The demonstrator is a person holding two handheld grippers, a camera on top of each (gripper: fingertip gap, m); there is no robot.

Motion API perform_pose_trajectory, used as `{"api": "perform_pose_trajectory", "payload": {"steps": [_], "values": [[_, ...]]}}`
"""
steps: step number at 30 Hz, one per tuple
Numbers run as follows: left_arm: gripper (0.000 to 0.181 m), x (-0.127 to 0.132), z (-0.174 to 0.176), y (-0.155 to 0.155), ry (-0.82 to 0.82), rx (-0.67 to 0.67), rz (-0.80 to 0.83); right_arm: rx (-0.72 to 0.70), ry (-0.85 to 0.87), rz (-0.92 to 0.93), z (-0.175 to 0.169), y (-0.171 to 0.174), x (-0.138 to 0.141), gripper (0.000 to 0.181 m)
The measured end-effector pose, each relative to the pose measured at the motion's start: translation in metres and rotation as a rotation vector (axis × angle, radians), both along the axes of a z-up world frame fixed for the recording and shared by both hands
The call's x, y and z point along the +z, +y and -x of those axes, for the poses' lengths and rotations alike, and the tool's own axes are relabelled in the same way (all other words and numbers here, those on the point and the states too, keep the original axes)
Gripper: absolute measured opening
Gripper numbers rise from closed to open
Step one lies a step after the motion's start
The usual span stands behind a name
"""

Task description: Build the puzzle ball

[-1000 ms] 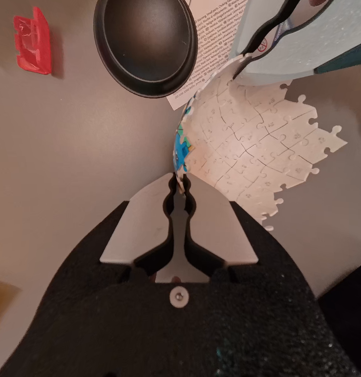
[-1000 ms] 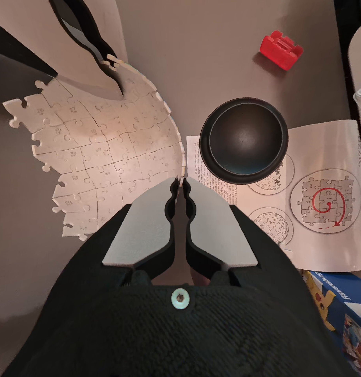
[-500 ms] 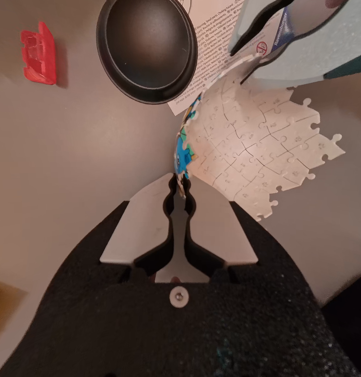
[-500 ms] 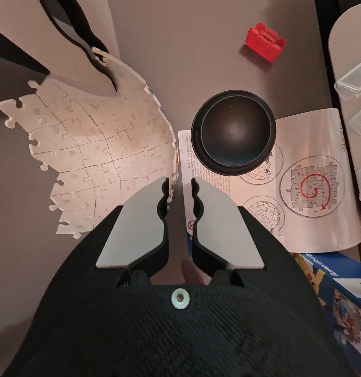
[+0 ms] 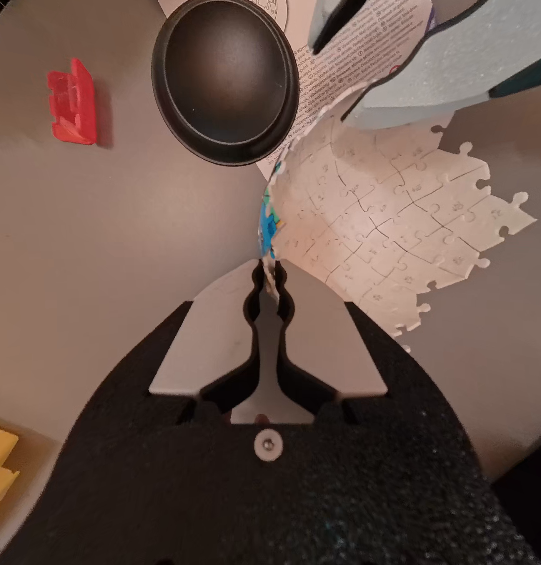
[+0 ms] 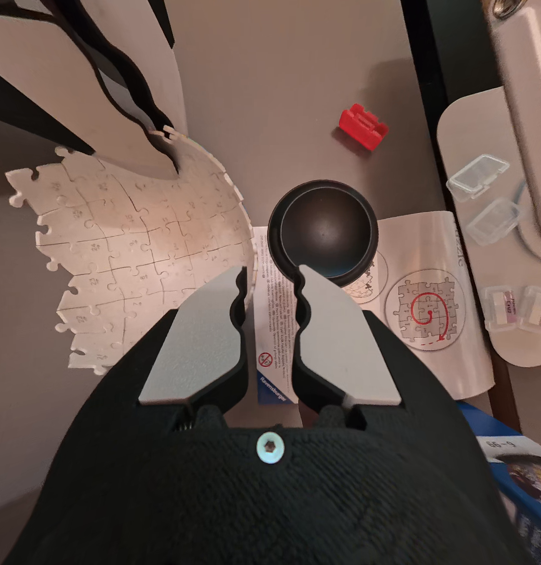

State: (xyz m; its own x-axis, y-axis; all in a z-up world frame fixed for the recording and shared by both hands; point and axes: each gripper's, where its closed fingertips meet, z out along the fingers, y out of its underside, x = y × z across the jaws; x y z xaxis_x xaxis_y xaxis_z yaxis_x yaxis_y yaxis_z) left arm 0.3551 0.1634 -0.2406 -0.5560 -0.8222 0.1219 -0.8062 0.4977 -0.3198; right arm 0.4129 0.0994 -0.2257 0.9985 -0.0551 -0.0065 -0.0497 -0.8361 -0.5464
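Grey table (image 5: 95,229): black bowl (image 5: 224,79) empty; left tongs (image 5: 269,267) pinch puzzle shell (image 5: 385,220); right tongs (image 6: 272,269) parted, empty.

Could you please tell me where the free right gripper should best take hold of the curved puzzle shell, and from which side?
I would grip the smooth arc-shaped rim of the puzzle shell, near where the open right gripper hangs, approaching edge-on so one finger goes inside the curve and one outside. The left gripper pinches that rim this way. The far knobbed edges look easier to pull apart.

Right gripper (image 6: 270,269) fingers apart, beside curved puzzle shell (image 6: 134,244); left gripper (image 6: 163,134) pinching shell's far edge.
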Motion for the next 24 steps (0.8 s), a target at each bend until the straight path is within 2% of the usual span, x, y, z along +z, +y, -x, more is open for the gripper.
{"api": "perform_pose_trajectory", "payload": {"steps": [3,8,10,14,24], "values": [[0.005,0.0,-0.001,0.0,0.002,0.009,0.011,-0.007,-0.03,-0.032,-0.001,0.006,0.004,0.036],[0.004,0.003,-0.004,-0.003,-0.008,0.02,0.042,-0.033,0.062,0.001,0.003,0.005,-0.006,0.052],[0.004,0.001,-0.004,-0.002,-0.006,0.02,0.037,-0.032,0.136,0.003,0.007,0.005,-0.006,0.048],[0.003,0.001,-0.005,-0.003,-0.007,0.026,0.046,0.027,0.277,0.145,0.02,-0.008,-0.01,0.046],[0.003,0.003,-0.008,-0.006,0.005,0.072,0.116,-0.015,0.305,0.233,0.019,-0.001,-0.015,0.027]]}}
